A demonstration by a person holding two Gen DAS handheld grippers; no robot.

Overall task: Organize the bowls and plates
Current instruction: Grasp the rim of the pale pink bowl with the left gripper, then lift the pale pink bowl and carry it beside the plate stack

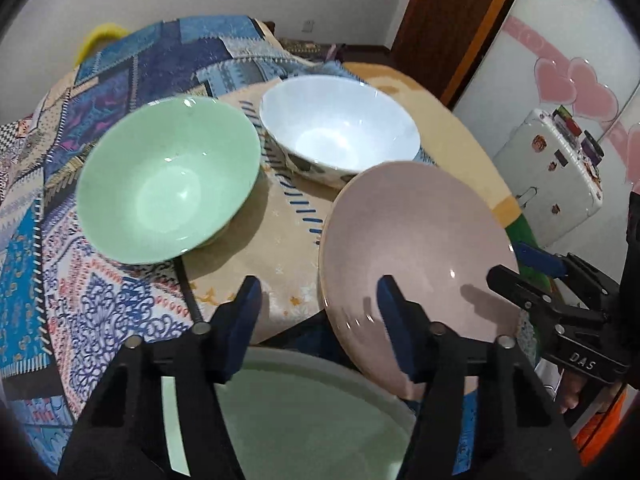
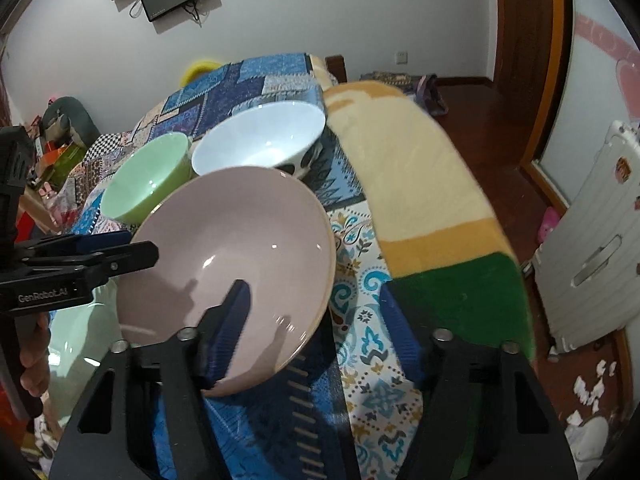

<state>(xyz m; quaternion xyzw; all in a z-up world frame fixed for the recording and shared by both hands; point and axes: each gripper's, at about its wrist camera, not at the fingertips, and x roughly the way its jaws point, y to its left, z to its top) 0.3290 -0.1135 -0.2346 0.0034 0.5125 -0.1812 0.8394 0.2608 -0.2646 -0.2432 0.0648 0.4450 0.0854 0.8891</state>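
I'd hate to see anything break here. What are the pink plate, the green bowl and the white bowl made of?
Pink plate: probably glazed ceramic, with small bright glints on a smooth surface and a paler rim edge.
Green bowl: likely glazed ceramic or opaque glass, glossy with sharp highlights.
White bowl: glossy too, ceramic or milk glass, with dark printed patches outside. Hard plastic cannot be ruled out.

The pale green plate (image 1: 312, 420) is running off the bottom edge below the left gripper's fingers (image 1: 248, 308), which are covering part of it. The pink plate's (image 2: 232, 256) near rim is hiding behind the right gripper's left finger (image 2: 232, 320). The bed's pattern (image 2: 280, 420) is blurring between the fingers.
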